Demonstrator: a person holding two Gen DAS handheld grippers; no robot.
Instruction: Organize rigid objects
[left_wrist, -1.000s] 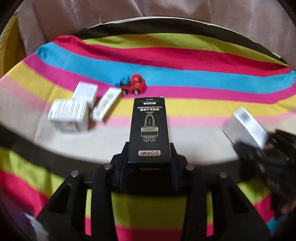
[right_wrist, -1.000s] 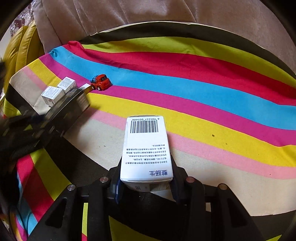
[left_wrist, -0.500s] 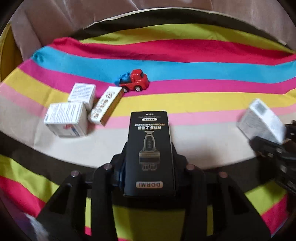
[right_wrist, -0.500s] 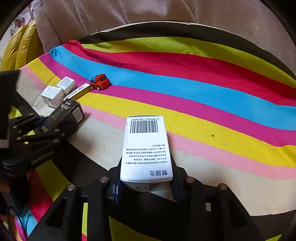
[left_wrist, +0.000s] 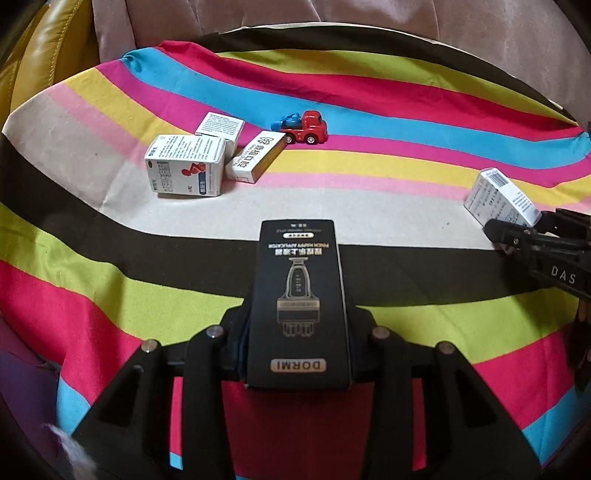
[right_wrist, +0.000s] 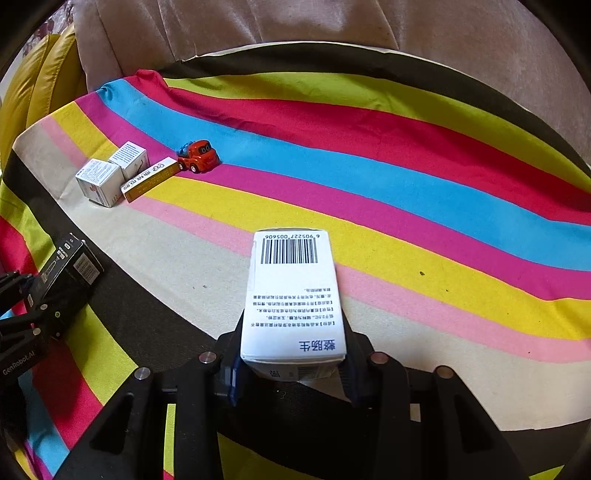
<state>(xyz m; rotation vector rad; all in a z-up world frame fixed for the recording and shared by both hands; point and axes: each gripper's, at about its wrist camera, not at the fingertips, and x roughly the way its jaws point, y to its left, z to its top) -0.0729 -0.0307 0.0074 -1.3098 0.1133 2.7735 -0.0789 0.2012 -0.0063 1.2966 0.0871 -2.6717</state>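
Boxes fill both claws. The left claw (left_wrist: 297, 332) pinches a tall black box (left_wrist: 298, 299) by its sides; gold print on its face shows an applicator drawing, and the word DORMI sits upside down near the near end. It hangs above the dark and lime bands of the striped cloth (left_wrist: 406, 122). From the right wrist view the same black box (right_wrist: 70, 269) shows a white barcode label on its end.

The right claw (right_wrist: 291, 362) grips a white box (right_wrist: 293, 295) with a barcode at its far end and lines of small dark print plus larger blue characters nearer the camera. It is held over the beige band of the cloth, well apart from the black box.

Farther off on the cloth sits a cluster: a white medicine box (left_wrist: 186, 164) with a red and blue mark on its front, a smaller white box (left_wrist: 220, 127) just behind it, and a long white-and-yellow box (left_wrist: 256, 157) lying angled beside them. A red toy truck (left_wrist: 304, 127) with a blue back stands at that long box's far end.

A tan upholstered cushion (right_wrist: 295, 22) rises behind the cloth.
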